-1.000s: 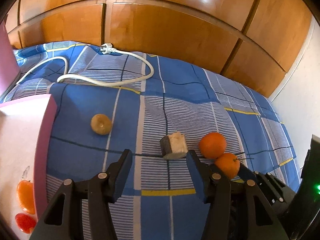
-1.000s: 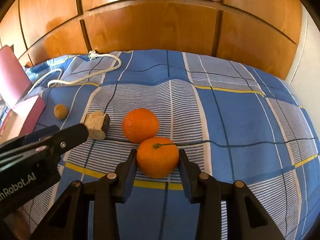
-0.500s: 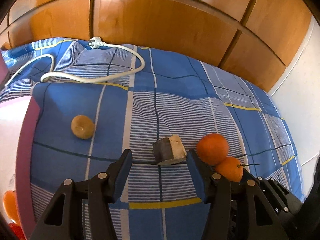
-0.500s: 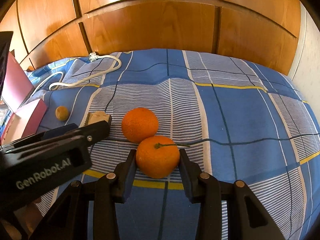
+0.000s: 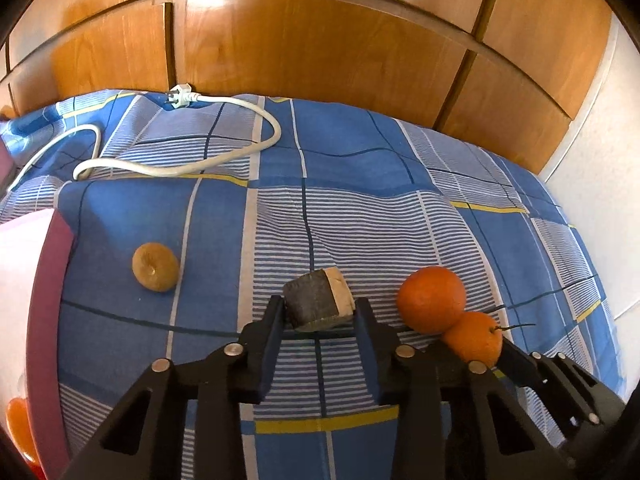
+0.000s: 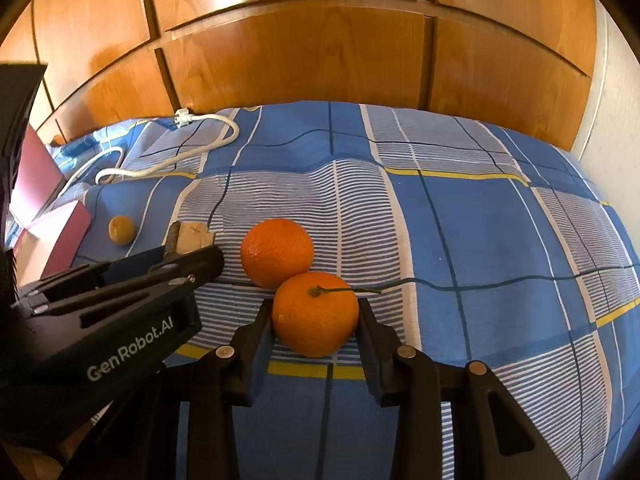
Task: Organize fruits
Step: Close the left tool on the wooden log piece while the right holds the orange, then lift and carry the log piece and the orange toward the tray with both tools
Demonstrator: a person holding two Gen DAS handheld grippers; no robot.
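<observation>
Left wrist view: left tongs [image 5: 320,312] are closing on the dark fruit chunk [image 5: 318,302] on the bed [image 5: 360,220]. Right tongs [image 6: 316,316] are closing around the stemmed orange [image 6: 315,314], second orange [image 6: 277,251] touching it at 11 o'clock

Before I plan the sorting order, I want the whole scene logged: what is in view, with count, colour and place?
oranges: 2, orange, touching on the bedspread; the stemmed one sits between the right tongs' fingers.
cut chunk: 1, dark rind with pale face, between the left tongs' fingers.
small round fruit: 1, tan, apart, left of the chunk.
box: 1, maroon-edged, far left.
power cable: 1, white, looped near the wardrobe.
bedspread: 1, blue checked.
wardrobe: wooden, behind.
left tongs: black, jaws closing.
right tongs: black, jaws closing.
</observation>
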